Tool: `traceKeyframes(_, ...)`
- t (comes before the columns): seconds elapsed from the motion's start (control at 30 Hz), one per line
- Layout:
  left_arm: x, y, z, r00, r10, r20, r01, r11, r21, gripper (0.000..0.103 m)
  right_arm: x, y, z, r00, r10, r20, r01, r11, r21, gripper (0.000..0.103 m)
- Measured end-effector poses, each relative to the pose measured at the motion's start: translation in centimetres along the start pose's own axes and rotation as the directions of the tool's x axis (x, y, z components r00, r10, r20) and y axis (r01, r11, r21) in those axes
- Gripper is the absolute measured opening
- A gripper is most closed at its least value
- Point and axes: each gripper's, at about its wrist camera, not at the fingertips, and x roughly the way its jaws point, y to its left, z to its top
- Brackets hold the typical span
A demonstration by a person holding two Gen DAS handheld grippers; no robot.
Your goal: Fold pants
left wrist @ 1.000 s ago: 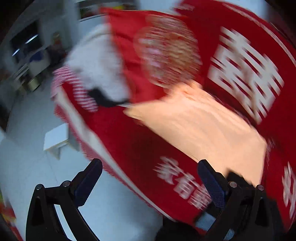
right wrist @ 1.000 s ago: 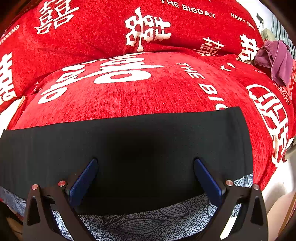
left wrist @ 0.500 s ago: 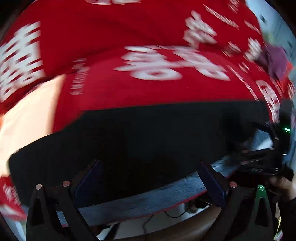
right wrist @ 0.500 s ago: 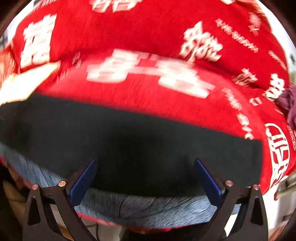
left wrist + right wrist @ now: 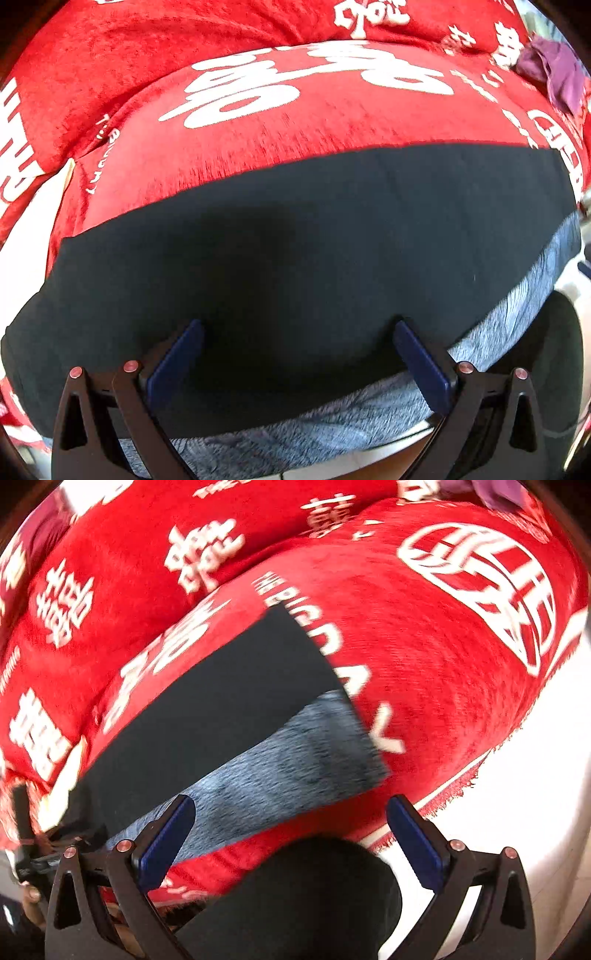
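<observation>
The pants [image 5: 314, 258], black outside with a grey patterned lining showing along the near edge, lie flat as a long folded band on a red blanket [image 5: 295, 122] with large white lettering, which covers a soft rounded surface, likely a sofa or bed.

In the left wrist view the left gripper [image 5: 295, 354] hovers over the near edge of the band, its blue-padded fingers [image 5: 173, 362] spread wide, holding nothing. In the right wrist view the right gripper [image 5: 291, 834] sits off the band's right end, near the blanket's fringed edge, fingers [image 5: 164, 845] also spread wide and empty. A purple cloth [image 5: 554, 74] lies well apart at the far right of the blanket.

The step in hand looks like taking hold for the next fold, probably bringing one end of the band over the other. To do it well, each gripper should pinch both layers, black and grey together, near a corner, so the lining does not slide out. Lift evenly, keep the band taut between the two holds, and lay edge onto edge before letting go.

Pose: the left gripper looks square across the band, tilted down at it. The right gripper is turned so the band runs diagonally away up and left, and it points down toward the end corner. A dark rounded shape [image 5: 314, 897] below it cannot be identified.
</observation>
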Motion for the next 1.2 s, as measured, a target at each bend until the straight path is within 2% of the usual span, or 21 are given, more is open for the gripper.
traceKeyframes(0.13, 0.1, 0.2, -0.2, 1.000, -0.005, -0.013, 0.005, 1.000, -0.008, 0.103, 2.3, -1.5, -0.3, 0.989, 0.139, -0.057, -0.135, 0.988, 0.076, 0.102)
traceKeyframes(0.27, 0.2, -0.1, -0.2, 1.000, 0.009, -0.012, -0.009, 1.000, -0.015, 0.103, 2.8, 0.4, -0.2, 0.974, 0.227, -0.003, -0.227, 0.974, 0.014, 0.090)
traceKeyframes(0.33, 0.3, -0.1, -0.1, 1.000, 0.011, -0.015, -0.011, 1.000, -0.021, 0.103, 2.9, 0.8, 0.4, 0.971, 0.238, 0.013, -0.238, 0.971, 0.013, 0.090)
traceKeyframes(0.43, 0.3, 0.0, 0.0, 1.000, 0.008, -0.020, -0.008, 1.000, -0.020, 0.103, 3.1, -0.1, 0.5, 0.962, 0.272, 0.006, -0.272, 0.959, 0.079, 0.090)
traceKeyframes(0.5, 0.3, -0.1, -0.1, 1.000, 0.011, -0.017, -0.011, 1.000, -0.021, 0.103, 3.5, -0.5, -0.2, 0.964, 0.263, -0.027, -0.259, 0.959, 0.112, 0.090)
traceKeyframes(0.57, 0.3, -0.1, -0.1, 1.000, 0.015, -0.012, -0.016, 1.000, -0.024, 0.103, 4.6, -1.1, -0.9, 0.952, 0.298, -0.071, -0.283, 0.945, 0.162, 0.090)
traceKeyframes(0.7, 0.3, -0.2, -0.2, 1.000, 0.012, -0.010, -0.013, 1.000, -0.025, 0.103, 4.0, -0.4, -0.2, 0.950, 0.312, -0.006, -0.310, 0.944, 0.115, 0.090)
traceKeyframes(0.73, 0.3, -0.2, -0.2, 1.000, 0.012, -0.010, -0.012, 1.000, -0.026, 0.103, 3.3, 0.1, 0.2, 0.946, 0.322, 0.035, -0.324, 0.942, 0.084, 0.088)
traceKeyframes(0.8, 0.3, -0.2, -0.2, 1.000, 0.013, -0.010, -0.013, 1.000, -0.027, 0.103, 2.8, 0.7, 0.6, 0.938, 0.341, 0.062, -0.345, 0.936, 0.066, 0.088)
traceKeyframes(0.93, 0.3, -0.2, -0.3, 1.000, 0.008, -0.008, -0.008, 1.000, -0.026, 0.103, 3.9, 0.1, 1.0, 0.929, 0.367, 0.054, -0.371, 0.920, 0.127, 0.084)
traceKeyframes(1.0, 0.3, -0.3, -0.2, 1.000, 0.012, -0.009, -0.013, 0.999, -0.029, 0.103, 3.7, -0.6, 1.1, 0.922, 0.382, 0.063, -0.387, 0.904, 0.182, 0.079)
traceKeyframes(1.03, 0.3, -0.2, -0.3, 1.000, 0.011, -0.009, -0.011, 1.000, -0.028, 0.103, 3.6, -0.6, 1.1, 0.928, 0.368, 0.062, -0.373, 0.908, 0.192, 0.072)
traceKeyframes(1.07, 0.3, -0.2, -0.3, 1.000, 0.010, -0.009, -0.010, 1.000, -0.027, 0.103, 3.4, -0.5, 1.1, 0.934, 0.352, 0.060, -0.357, 0.916, 0.181, 0.054)
traceKeyframes(1.1, 0.3, -0.2, -0.3, 1.000, 0.009, -0.009, -0.009, 1.000, -0.026, 0.103, 3.2, -0.3, 1.0, 0.935, 0.350, 0.063, -0.356, 0.920, 0.163, 0.041)
traceKeyframes(1.13, 0.3, -0.2, -0.3, 1.000, 0.007, -0.009, -0.007, 1.000, -0.027, 0.103, 3.0, 0.0, 1.0, 0.927, 0.370, 0.067, -0.376, 0.915, 0.146, 0.024)
traceKeyframes(1.17, 0.3, -0.2, -0.3, 1.000, 0.007, -0.010, -0.007, 1.000, -0.029, 0.103, 3.0, 0.0, 0.9, 0.925, 0.374, 0.069, -0.380, 0.914, 0.141, 0.024)
traceKeyframes(1.2, 0.3, -0.2, -0.3, 1.000, 0.007, -0.010, -0.007, 1.000, -0.029, 0.103, 3.4, 0.0, 1.0, 0.932, 0.357, 0.059, -0.361, 0.921, 0.143, 0.024)
